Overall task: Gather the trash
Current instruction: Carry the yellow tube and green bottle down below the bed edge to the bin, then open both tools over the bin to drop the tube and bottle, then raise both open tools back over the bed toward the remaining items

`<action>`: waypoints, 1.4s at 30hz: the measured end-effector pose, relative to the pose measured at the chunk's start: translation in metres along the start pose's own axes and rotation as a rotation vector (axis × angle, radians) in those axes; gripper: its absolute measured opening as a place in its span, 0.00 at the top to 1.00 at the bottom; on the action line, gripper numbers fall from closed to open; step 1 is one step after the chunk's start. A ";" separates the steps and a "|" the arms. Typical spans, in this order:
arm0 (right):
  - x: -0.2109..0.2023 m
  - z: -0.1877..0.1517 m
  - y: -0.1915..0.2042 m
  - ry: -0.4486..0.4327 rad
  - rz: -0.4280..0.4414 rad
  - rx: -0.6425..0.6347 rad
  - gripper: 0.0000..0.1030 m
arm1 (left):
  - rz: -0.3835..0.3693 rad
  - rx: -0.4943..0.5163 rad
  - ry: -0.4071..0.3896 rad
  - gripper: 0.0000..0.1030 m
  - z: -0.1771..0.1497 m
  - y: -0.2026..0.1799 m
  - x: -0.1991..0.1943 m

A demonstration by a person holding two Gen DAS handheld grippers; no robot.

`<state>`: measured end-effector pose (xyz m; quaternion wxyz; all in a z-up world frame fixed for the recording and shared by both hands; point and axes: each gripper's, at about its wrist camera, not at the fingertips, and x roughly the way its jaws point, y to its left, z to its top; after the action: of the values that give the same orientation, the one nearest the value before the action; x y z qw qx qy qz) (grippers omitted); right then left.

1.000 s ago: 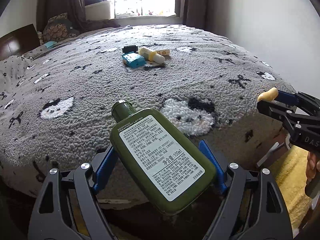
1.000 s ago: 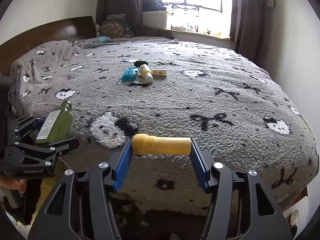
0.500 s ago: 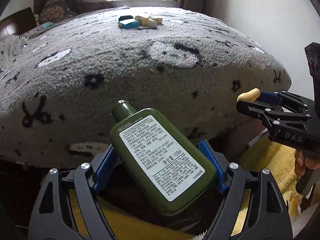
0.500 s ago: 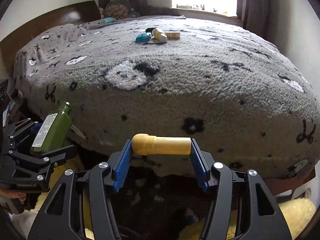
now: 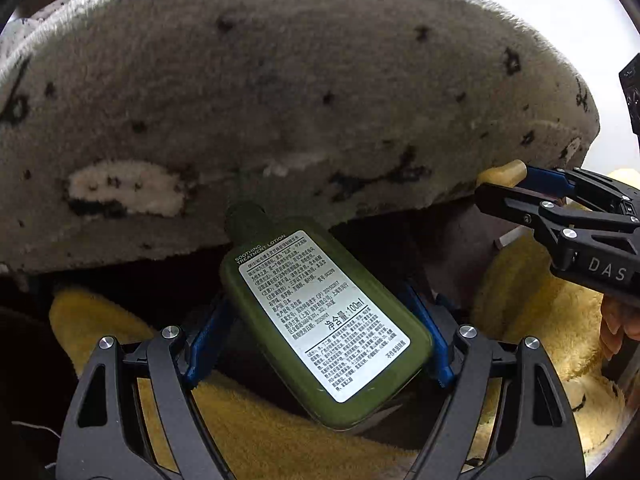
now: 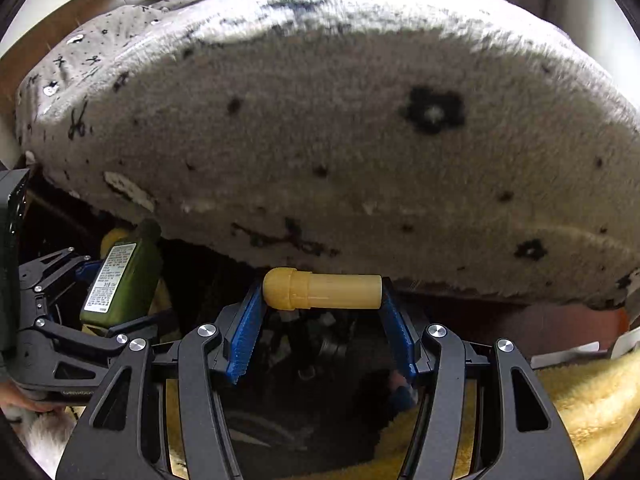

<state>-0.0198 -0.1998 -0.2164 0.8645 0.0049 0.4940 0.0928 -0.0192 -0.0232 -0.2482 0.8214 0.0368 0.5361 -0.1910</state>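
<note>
Left gripper (image 5: 320, 344) clamps rigid, light green bottle (image 5: 320, 320) across its flat body; right gripper (image 6: 322, 332) holds smooth yellow tube (image 6: 322, 289) endwise, prone to slipping.

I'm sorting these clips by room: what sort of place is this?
Most likely a bedroom. A bed under a fluffy grey patterned blanket fills both views, a dark wooden headboard stands behind it, and a yellow plush rug lies below.

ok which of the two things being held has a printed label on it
The green bottle in the left tongs: it has a white label of small print. The yellow tube in the right tongs is plain.
</note>
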 end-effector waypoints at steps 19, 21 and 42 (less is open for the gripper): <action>0.048 -0.005 0.007 0.184 0.089 0.005 0.44 | -0.055 -0.018 0.151 0.25 -0.009 0.004 0.051; 0.049 -0.004 0.009 0.183 0.087 0.007 0.41 | -0.051 -0.018 0.156 0.25 -0.011 0.003 0.052; -0.012 0.019 -0.020 -0.019 0.058 0.083 0.19 | -0.018 0.017 -0.020 0.10 0.009 0.000 -0.016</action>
<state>-0.0060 -0.2201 -0.1981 0.8650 0.0561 0.4890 0.0971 -0.0171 -0.0206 -0.2297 0.8248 0.0371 0.5263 -0.2034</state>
